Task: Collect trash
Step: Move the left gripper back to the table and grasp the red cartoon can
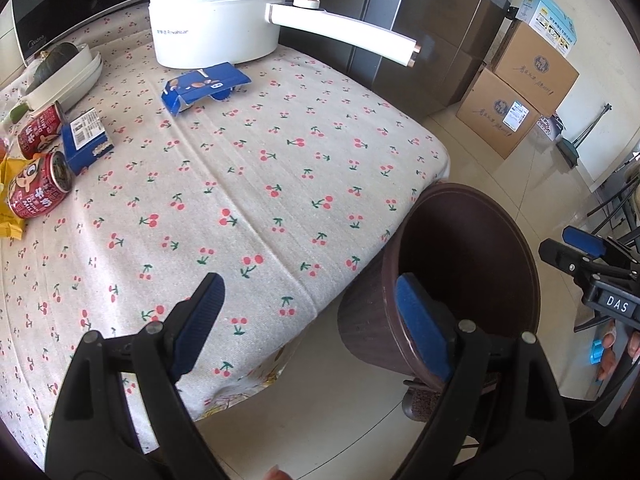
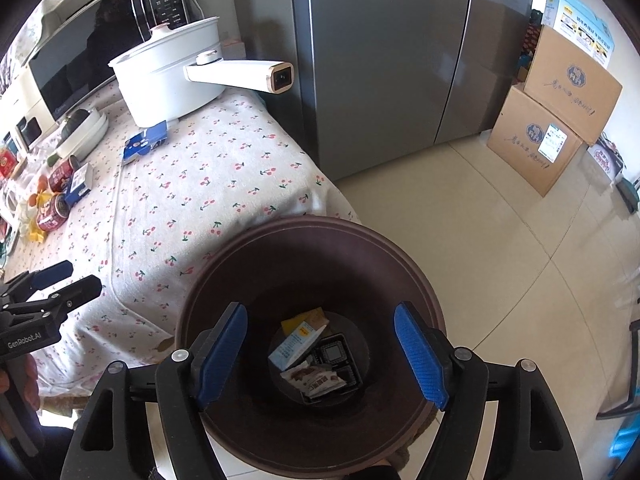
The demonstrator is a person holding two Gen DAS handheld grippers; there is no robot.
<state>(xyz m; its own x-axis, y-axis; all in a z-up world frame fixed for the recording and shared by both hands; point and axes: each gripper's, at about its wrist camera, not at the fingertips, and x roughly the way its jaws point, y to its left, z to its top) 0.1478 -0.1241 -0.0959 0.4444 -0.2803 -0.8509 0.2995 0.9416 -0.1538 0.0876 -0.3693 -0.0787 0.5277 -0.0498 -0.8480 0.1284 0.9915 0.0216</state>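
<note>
Trash, the object of the work, lies in two places. A pale carton, a yellow card, a printed wrapper and a black plastic tray [image 2: 334, 364] sit at the bottom of the round dark-brown ribbed plastic bin [image 2: 304, 240], which stands on the tiled floor just beside the table corner, presumably so that waste can be carried across and dropped in. The right gripper [image 2: 322, 354] hangs above the bin mouth, jaws apart, nothing between the blue pads. The left gripper [image 1: 310, 330] is likewise spread and empty, over the table edge and angled towards the remaining litter. On the cherry-print cloth [image 1: 256, 168] remain a flattened blue carton [image 1: 204, 86], a small blue box [image 1: 88, 140], two red cans [image 1: 38, 188] and a yellow wrapper [image 1: 8, 216]. A white long-handled pot [image 1: 216, 20] stands behind.
</note>
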